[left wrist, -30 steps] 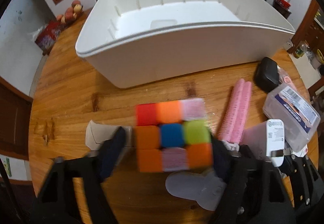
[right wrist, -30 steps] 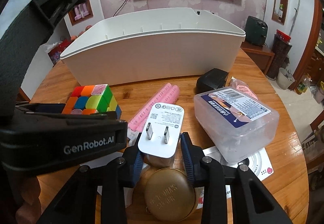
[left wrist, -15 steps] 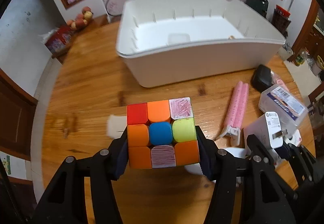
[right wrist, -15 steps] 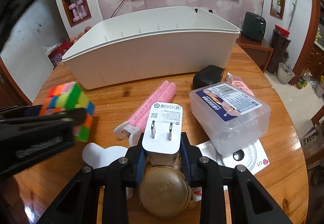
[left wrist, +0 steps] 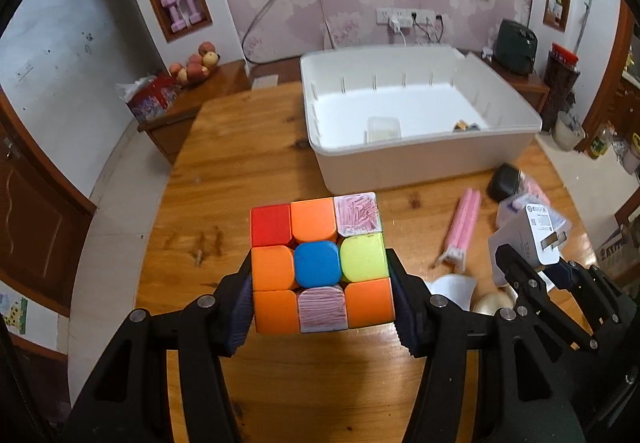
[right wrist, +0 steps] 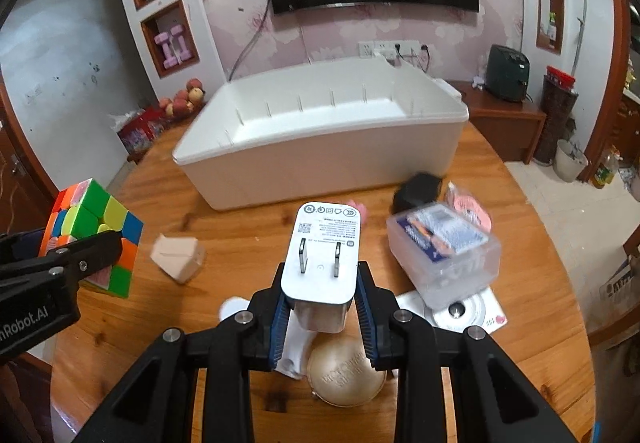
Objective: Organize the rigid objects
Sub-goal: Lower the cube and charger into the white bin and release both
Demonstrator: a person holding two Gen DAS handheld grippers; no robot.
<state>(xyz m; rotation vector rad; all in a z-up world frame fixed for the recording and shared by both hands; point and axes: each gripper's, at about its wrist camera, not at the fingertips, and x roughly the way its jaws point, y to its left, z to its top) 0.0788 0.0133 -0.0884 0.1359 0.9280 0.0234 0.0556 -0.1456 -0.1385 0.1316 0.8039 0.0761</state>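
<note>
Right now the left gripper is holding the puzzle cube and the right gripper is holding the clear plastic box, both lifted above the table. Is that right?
Not quite. The left gripper does hold the puzzle cube, but the right gripper is shut on the white plug adapter, as the right wrist view shows. The clear plastic box sits on the table. Both held items are lifted above it.

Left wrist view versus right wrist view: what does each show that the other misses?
Only the left wrist view looks into the white bin, where a clear box lies. Only the right wrist view shows the folded paper piece on the table. Both show the cube in the left gripper and the charger in the right gripper.
</note>
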